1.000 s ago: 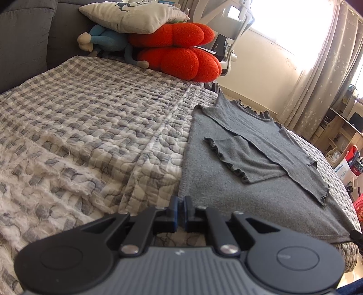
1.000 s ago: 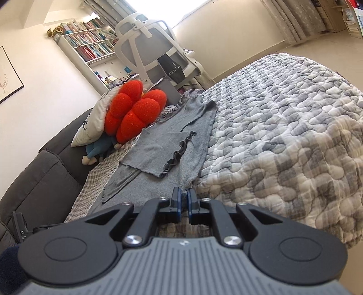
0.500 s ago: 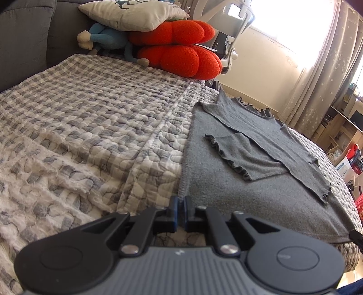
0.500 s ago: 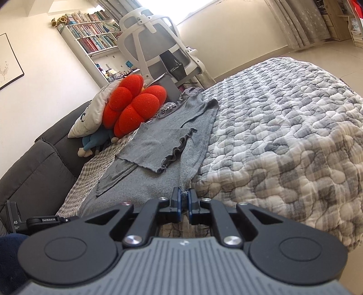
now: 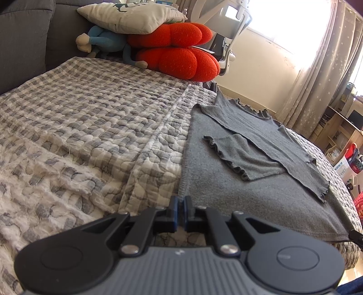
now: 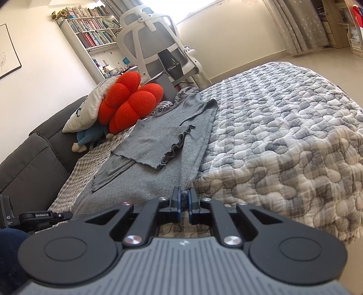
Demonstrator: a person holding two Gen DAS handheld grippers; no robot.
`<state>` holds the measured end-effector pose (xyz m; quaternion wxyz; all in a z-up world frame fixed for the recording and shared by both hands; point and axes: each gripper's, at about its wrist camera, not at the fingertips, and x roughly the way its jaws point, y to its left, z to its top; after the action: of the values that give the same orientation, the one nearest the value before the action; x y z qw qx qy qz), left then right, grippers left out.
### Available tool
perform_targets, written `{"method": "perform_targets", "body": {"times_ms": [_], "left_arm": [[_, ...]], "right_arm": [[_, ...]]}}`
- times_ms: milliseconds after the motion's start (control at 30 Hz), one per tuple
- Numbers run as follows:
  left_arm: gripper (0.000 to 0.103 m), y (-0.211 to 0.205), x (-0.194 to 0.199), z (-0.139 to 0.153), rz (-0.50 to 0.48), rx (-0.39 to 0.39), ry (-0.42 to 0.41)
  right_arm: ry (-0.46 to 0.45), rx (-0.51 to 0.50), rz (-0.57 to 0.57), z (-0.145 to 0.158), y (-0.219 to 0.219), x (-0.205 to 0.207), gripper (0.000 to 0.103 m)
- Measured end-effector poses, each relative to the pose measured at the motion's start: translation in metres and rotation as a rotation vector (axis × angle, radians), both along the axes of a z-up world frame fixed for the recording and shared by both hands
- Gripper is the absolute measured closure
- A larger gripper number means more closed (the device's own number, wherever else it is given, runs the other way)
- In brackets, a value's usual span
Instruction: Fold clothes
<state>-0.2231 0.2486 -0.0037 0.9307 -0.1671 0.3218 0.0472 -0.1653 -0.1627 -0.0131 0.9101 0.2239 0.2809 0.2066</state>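
A bed (image 5: 90, 127) under a grey-checked quilt fills a sunlit room, with a gray top (image 5: 256, 163) spread flat on it, sleeves folded in. Beyond the top sit a red cushion (image 6: 129, 99), a pillow (image 5: 131, 13) and a white chair (image 6: 156, 45). At the top's near hem, left tongs (image 5: 180, 210) and right tongs (image 6: 184, 205) each pinch a corner.

the right gripper (image 6: 184, 204) is pinched on the near hem corner of the grey top (image 6: 145, 179), which lies flat along the bed (image 6: 283, 140) with both frilled sleeves folded across its body. beyond it sit a red cushion (image 6: 131, 102) and a white pillow (image 6: 90, 106); a white chair (image 6: 156, 45) stands behind.
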Motion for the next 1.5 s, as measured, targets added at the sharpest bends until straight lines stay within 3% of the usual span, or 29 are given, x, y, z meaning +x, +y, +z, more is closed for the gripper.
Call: {"method": "perform_targets", "body": {"times_ms": [567,867,1500], "left_arm": [[0.098,0.016,0.005,-0.005,-0.015,-0.120,0.021],[0.098,0.008,0.008,-0.003,-0.029,-0.064,0.042],[0.097,0.009,0.007,0.000,-0.030,-0.081,0.041]], "right_arm": [[-0.028,-0.041,-0.008,0.007,0.014,0.002,0.094],[-0.019,-0.035,-0.023,0.002,0.009,0.001,0.094],[-0.034,-0.001,-0.007,0.006,0.009,-0.001,0.094]]}}
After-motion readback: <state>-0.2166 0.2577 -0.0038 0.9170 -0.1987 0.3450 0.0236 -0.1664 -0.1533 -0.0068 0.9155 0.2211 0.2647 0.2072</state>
